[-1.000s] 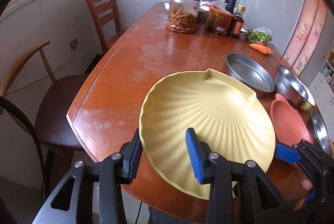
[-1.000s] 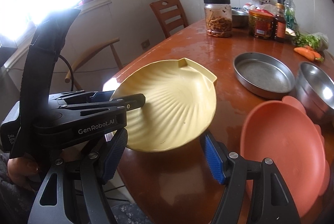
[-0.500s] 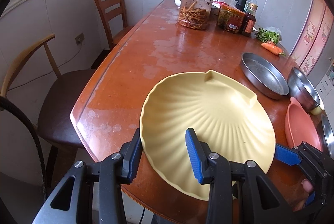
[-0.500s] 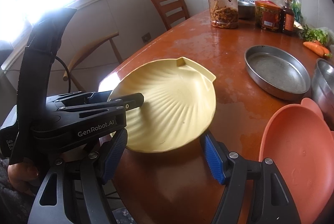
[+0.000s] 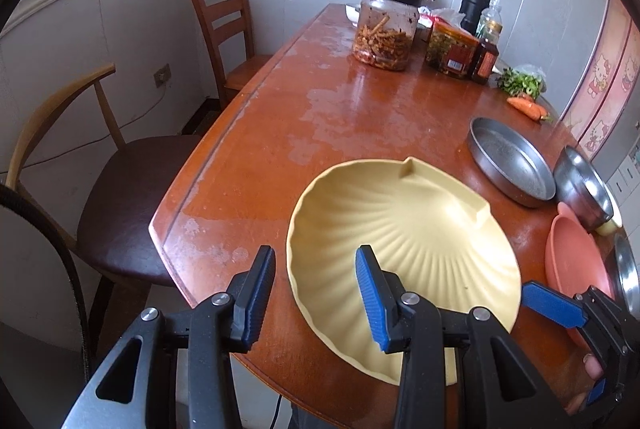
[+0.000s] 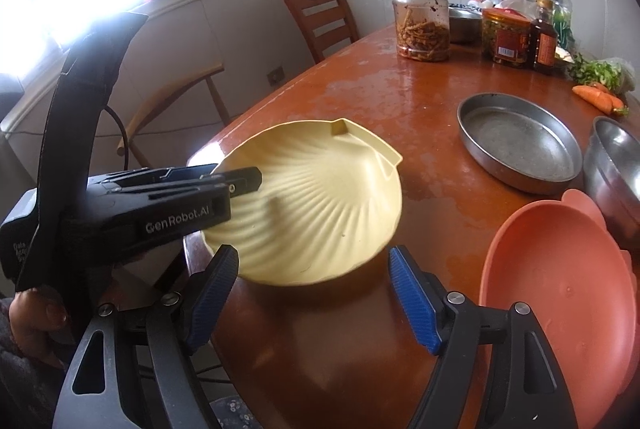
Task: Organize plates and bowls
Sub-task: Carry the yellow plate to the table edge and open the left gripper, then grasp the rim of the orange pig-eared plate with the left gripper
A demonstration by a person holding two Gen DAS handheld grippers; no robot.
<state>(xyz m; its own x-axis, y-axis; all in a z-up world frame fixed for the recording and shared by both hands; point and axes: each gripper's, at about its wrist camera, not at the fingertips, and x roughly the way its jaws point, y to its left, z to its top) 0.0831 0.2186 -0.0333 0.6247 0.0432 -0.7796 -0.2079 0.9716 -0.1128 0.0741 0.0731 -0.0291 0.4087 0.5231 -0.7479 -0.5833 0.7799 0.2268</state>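
fingers first: left gripper (image 5: 316, 293) looks clamped on the near rim of the yellow shell plate (image 5: 404, 249), one blue pad inside the dish, the other outside the rim, though the contact itself is hard to make out. right gripper (image 6: 312, 297) has just been widening its jaws and stands open, nothing between the pads; the plate sits just beyond its tips at twelve o'clock. the plate sits on the table (image 5: 320, 117), its near edge jutting past the table's edge. the pink bowl (image 6: 560, 289) at three o'clock is cut off by the right wrist frame, and the steel bowl (image 6: 616, 169) behind it is only half in view. the round steel pan (image 6: 520, 141) lies at one o'clock. readable writing: "genrobot.ai" on the left gripper's body. the red jar (image 6: 506, 37) label is too small to read. a thumb shows at nine o'clock, the rest of the hand hidden.
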